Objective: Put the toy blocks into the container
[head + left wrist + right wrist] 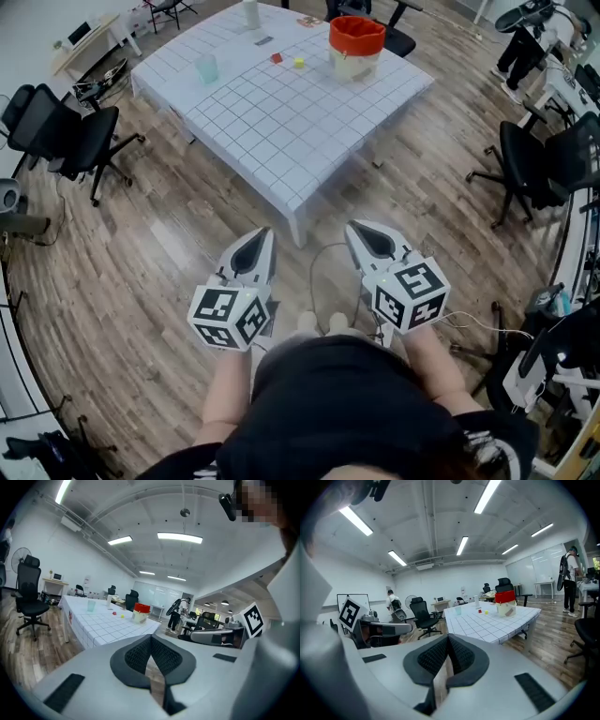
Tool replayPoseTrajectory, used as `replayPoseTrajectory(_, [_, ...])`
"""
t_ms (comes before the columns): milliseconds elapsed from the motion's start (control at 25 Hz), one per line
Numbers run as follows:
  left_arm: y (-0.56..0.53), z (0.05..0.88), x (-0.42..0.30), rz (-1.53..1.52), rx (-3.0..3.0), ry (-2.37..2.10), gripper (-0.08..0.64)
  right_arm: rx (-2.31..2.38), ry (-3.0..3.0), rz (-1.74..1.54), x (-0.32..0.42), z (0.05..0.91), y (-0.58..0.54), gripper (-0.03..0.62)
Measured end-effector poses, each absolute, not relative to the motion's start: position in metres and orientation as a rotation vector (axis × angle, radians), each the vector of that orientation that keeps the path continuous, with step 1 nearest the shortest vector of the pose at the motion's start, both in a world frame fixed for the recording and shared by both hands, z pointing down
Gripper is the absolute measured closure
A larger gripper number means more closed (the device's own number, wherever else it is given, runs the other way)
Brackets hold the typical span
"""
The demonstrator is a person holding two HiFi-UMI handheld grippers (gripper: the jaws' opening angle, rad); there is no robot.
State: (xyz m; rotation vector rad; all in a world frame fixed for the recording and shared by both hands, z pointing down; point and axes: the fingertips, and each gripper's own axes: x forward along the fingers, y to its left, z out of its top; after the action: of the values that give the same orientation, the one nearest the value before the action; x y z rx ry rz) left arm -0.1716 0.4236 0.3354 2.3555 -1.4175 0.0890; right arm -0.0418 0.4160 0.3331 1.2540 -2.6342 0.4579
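Note:
On the white gridded table [281,112] stand a red-rimmed cream container [356,47], a small red block [276,58] and a small yellow block [299,63]. The same container [140,612] and blocks [114,613] show small and far in the left gripper view, and the container [506,603] again in the right gripper view. My left gripper [261,236] and right gripper [358,230] hang over the wooden floor, well short of the table's near corner. Both are shut with nothing between their pads [151,654] [448,654].
A pale green cup [206,67] and a white bottle [249,13] also stand on the table. Black office chairs [75,136] [539,169] stand left and right of it. A person [176,613] stands far behind. Desks and equipment line the room's edges.

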Motion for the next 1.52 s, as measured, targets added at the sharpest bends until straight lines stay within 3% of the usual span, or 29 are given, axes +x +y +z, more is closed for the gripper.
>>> replayPoseTrajectory(440, [0.414,0.333,-0.205,0.057,2.404,-1.307,0.548,1.282,-2.599,0.509,-0.073,0.337,0.414,0.578])
replayPoseTrajectory(800, [0.393,0.347,-0.192,0.109,2.435,-1.243,0.548,1.32,-2.554,0.544,-0.068,0.349,0.392,0.578])
replayPoseTrajectory(1520, [0.256,0.345,-0.057,0.11,2.403,-1.227,0.548,1.27,-2.574,0.524,0.051,0.355,0.259,0.578])
